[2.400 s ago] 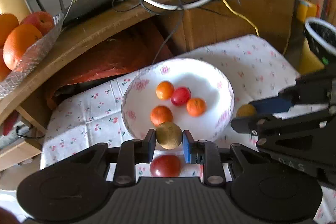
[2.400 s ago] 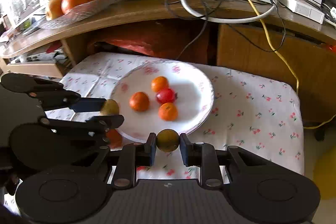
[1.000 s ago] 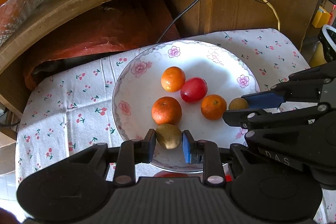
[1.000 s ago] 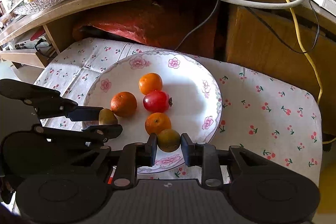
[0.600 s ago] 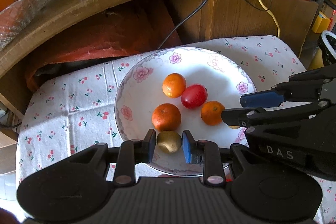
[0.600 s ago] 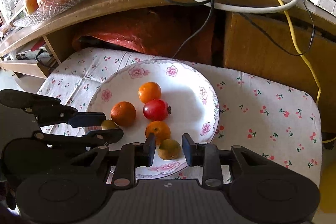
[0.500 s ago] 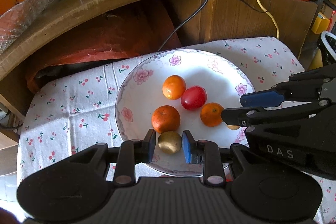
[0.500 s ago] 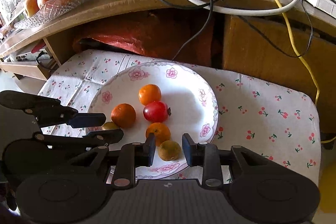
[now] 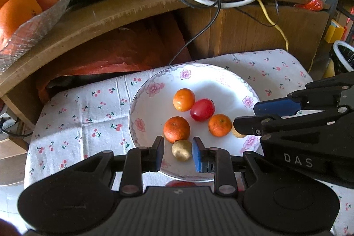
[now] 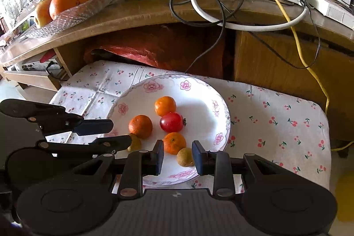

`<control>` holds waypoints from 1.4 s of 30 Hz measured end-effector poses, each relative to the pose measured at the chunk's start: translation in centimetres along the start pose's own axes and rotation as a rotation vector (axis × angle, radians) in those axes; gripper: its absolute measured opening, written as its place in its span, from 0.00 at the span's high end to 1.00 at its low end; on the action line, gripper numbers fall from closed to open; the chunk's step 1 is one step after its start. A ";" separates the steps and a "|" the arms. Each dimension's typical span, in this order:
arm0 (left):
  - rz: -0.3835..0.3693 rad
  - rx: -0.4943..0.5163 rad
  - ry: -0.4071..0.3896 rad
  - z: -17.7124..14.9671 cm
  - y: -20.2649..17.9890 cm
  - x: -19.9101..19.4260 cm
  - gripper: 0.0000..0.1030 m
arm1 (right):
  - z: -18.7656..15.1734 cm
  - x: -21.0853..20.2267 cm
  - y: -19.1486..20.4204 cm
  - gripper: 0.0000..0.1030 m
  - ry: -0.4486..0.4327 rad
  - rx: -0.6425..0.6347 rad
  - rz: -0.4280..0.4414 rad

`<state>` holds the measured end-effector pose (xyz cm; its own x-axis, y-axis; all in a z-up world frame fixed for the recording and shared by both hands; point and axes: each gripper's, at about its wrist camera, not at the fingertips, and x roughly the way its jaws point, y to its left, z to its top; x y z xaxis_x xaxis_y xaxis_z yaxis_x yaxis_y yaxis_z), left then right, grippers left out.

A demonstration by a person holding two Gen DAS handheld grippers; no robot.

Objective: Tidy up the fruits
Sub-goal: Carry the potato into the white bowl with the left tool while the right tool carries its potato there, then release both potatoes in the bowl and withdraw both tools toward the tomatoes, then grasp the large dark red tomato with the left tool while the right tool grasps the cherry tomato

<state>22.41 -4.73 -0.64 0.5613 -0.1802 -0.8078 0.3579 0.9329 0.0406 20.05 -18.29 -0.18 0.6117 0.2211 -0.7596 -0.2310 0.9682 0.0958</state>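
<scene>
- Both golden-brown fruits, pinched and carried over the cloth 2.4 s ago, now sit released on the plate (image 9: pixel 141 107), and we have drawn back a little.
- Our left gripper (image 9: pixel 178 153) has its jaws spread, with the left kiwi (image 9: pixel 181 150) lying between them, clear of both pads.
- Our right gripper (image 10: pixel 177 156) also has its jaws spread; the right kiwi (image 10: pixel 185 157) rests between them, closer to the right pad, on the plate's near rim.
- Just beyond the left jaws sits a mandarin (image 9: pixel 176 129), touching or nearly touching the left kiwi.
- Further out lie two more mandarins and a red tomato (image 9: pixel 202 109), clustered mid-plate.
- A red fruit (image 9: pixel 180 183) peeks out under the left gripper, on the surface just short of the plate.
- We judge these fruits light, round and prone to rolling; the tomato is soft and would bruise. Take each across its widest middle, with gentle pressure.
</scene>
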 end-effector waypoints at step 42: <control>-0.087 -0.012 0.088 -4.0 1.3 -1.2 0.60 | -5.2 1.7 3.5 0.81 0.157 -0.041 0.092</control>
<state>19.26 -2.04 -1.99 0.4604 -0.2330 -0.8566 0.3930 0.9187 -0.0387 16.36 -15.15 -4.44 0.4617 0.2842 -0.8402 -0.3132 0.9385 0.1454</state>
